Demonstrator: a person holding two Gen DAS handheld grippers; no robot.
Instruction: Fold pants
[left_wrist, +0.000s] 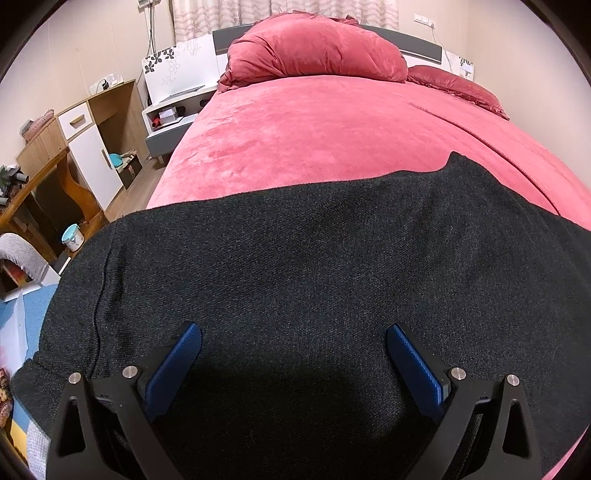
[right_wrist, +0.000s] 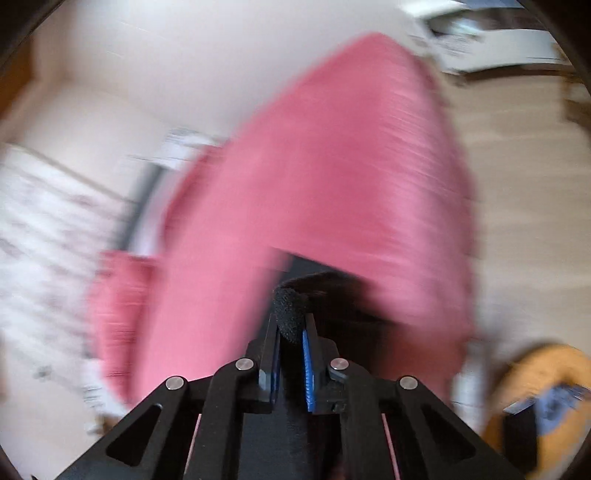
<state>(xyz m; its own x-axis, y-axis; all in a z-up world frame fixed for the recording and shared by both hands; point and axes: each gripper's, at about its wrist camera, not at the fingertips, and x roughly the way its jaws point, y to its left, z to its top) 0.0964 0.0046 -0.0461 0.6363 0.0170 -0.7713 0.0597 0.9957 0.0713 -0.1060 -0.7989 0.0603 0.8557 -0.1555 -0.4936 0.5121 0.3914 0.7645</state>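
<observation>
Dark charcoal pants (left_wrist: 295, 258) lie spread across the near end of a bed with a pink cover (left_wrist: 314, 129). My left gripper (left_wrist: 293, 343) hovers just above the cloth, its blue pads (left_wrist: 181, 365) wide apart and nothing between them. In the right wrist view, which is smeared by motion, my right gripper (right_wrist: 291, 321) is shut on a bunched fold of the pants (right_wrist: 291, 306), lifted above the pink bed (right_wrist: 332, 166). More dark cloth (right_wrist: 332, 291) trails behind the pinched fold.
A heaped pink duvet (left_wrist: 314, 51) and a red pillow (left_wrist: 454, 88) sit at the bed's head. A nightstand (left_wrist: 173, 110), a wooden cabinet (left_wrist: 92, 133) and a desk (left_wrist: 40, 192) line the left side. Floor (right_wrist: 524, 221) lies right of the bed.
</observation>
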